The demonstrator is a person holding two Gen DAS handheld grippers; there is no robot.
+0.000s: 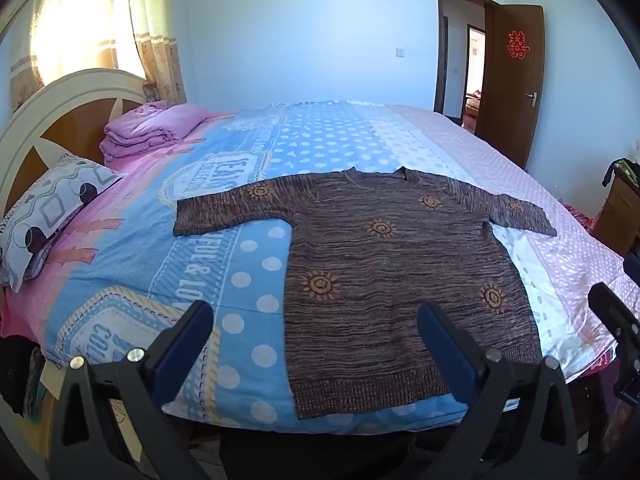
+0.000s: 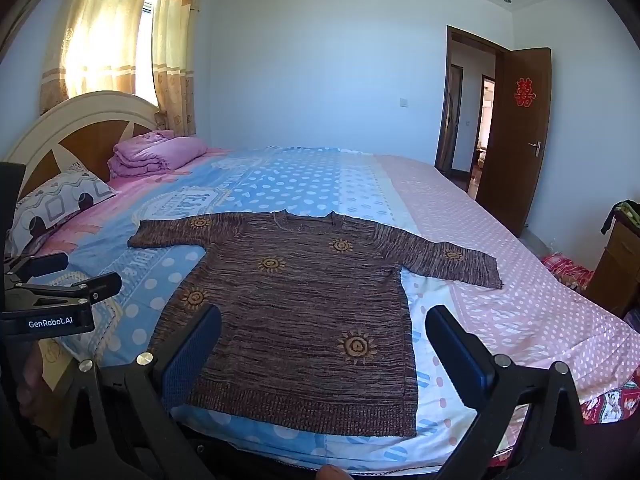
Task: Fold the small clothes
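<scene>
Sweater lies flat on bed. Left gripper and right gripper hover near its hem, jaws wide apart, empty.

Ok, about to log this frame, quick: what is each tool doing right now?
Left tool: open, holding nothing, above the sweater.
Right tool: open, holding nothing.

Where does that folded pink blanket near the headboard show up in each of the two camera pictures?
Left wrist view: the folded pink blanket lies upper left, at the head of the bed, just right of the headboard.
Right wrist view: the blanket lies upper left, again beside the headboard.
Shared landmark: the brown sweater spread flat.
</scene>
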